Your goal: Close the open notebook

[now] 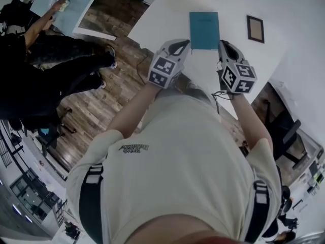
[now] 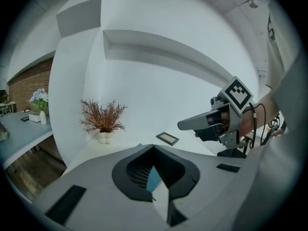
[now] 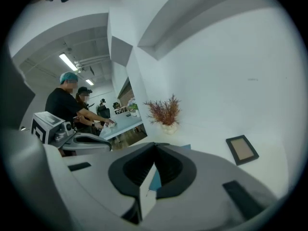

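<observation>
Backing straight off without bumping it seems best: the teal notebook [image 1: 204, 30] lies shut on the white bench [image 1: 167, 14]. The left gripper [image 1: 185, 44] and right gripper [image 1: 222, 44] have fingers [image 2: 96, 191] pressed together, holding nothing.

Closed teal notebook [image 1: 204, 30] flat on table

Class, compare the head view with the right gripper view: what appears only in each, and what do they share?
Only the head view shows the wearer's beige shirt and the wooden floor. Only the right gripper view shows the ceiling lights and the plant's white pot. Both show the white table, the picture frame, the left hand-held gripper, a person in black, and the teal notebook, which lies closed and appears whole only from the head view.
</observation>
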A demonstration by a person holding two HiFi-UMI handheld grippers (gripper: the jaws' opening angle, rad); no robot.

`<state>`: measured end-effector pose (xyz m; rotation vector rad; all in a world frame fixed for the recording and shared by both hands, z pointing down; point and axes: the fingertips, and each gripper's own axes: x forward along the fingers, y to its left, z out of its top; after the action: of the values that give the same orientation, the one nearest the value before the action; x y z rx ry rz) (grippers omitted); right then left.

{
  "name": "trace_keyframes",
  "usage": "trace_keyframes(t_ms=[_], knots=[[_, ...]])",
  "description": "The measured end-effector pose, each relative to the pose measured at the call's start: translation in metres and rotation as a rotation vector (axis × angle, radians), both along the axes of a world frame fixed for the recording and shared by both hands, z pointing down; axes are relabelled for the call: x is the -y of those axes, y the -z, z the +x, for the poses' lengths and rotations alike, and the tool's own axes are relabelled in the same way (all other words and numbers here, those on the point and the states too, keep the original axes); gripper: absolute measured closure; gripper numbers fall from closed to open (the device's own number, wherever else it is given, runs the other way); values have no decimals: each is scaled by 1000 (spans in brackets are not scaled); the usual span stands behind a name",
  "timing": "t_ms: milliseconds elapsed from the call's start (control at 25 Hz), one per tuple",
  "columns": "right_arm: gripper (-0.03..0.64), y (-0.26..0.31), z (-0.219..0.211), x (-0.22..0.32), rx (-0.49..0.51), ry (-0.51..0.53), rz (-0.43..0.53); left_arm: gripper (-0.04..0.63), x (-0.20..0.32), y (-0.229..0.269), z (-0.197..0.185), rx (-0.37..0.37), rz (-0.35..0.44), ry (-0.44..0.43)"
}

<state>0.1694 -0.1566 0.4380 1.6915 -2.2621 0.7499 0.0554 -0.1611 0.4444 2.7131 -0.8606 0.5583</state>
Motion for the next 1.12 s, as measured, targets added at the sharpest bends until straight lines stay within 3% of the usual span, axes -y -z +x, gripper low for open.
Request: trace_keyframes(t_ms=[360,600,720,880,1120], knots=[[612,69,-28,3,-10,87,166,583,-7,54,-12,-44,109,24],[614,100,-39,-16,71,108,246,583,-18,89,-12,-85,191,17],[614,110,-43,-26,85,120,288,583,-26,99,-13,-101,238,13],[614,114,-47,-40,32,134,344,583,-38,106,-12,-125,278,7],[614,116,-51,-56,71,90,365,583,-54,111,-9,-146,310,-13]])
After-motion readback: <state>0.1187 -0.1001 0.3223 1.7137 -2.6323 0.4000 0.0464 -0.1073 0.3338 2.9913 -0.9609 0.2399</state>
